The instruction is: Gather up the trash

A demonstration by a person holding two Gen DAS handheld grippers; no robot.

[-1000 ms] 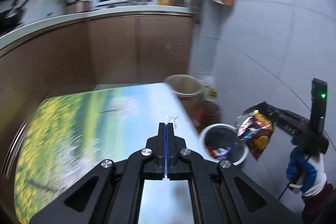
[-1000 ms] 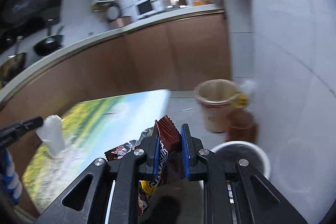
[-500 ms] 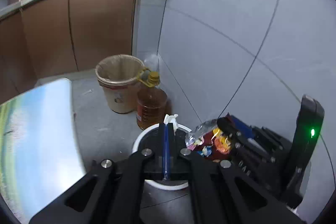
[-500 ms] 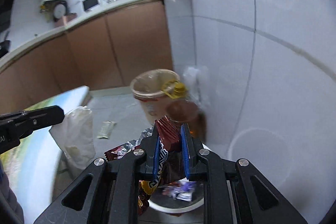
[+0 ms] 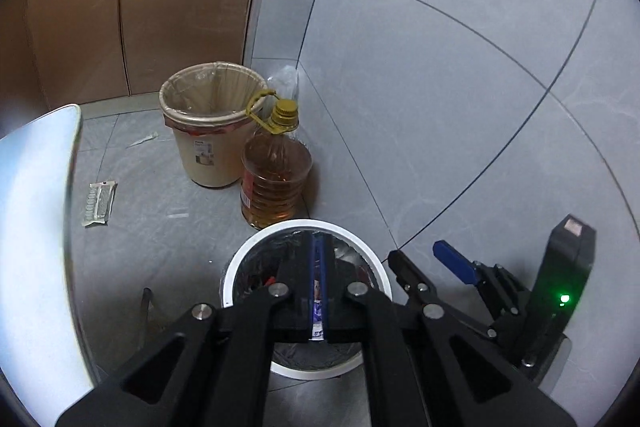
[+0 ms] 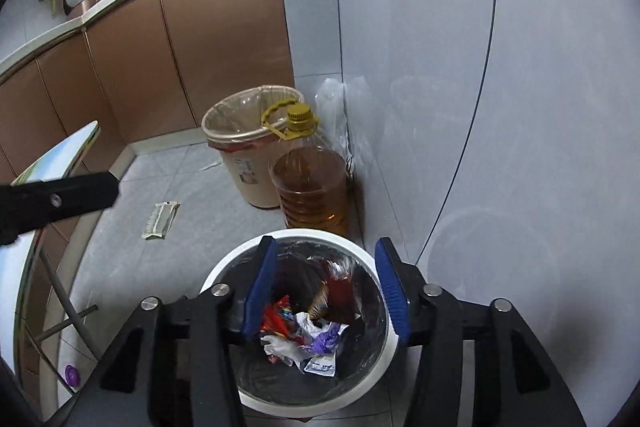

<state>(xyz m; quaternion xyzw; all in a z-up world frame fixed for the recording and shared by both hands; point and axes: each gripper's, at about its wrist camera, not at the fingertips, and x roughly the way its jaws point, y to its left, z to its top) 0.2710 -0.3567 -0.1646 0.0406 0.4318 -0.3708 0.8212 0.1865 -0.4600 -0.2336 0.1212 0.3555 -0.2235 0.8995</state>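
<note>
A white-rimmed bin (image 6: 224, 275) with a black liner stands on the floor under both grippers. My right gripper (image 6: 325, 245) hangs over its mouth with the jaws opening wide and nothing between the blue pads. The brown and red snack wrapper (image 6: 338, 291) lies inside on other trash, beside a crumpled white piece (image 6: 280, 345). My left gripper (image 5: 318, 239) also points into the bin (image 5: 248, 259). Its jaws are only a thin slit apart, just starting to open, and nothing hangs from them. In the left wrist view the right gripper (image 5: 418, 251) is at the lower right.
A beige bin with a liner (image 5: 212, 123) and a big bottle of oil (image 5: 276, 179) stand just behind the white bin, against the tiled wall. A flat wrapper (image 5: 98, 203) lies on the floor. The table edge (image 5: 36, 227) is at the left, with brown cabinets beyond.
Both grippers swung from the table to over the white bin and sank. The right jaws opened and the snack wrapper fell in. The white piece no longer hangs from the left gripper.
</note>
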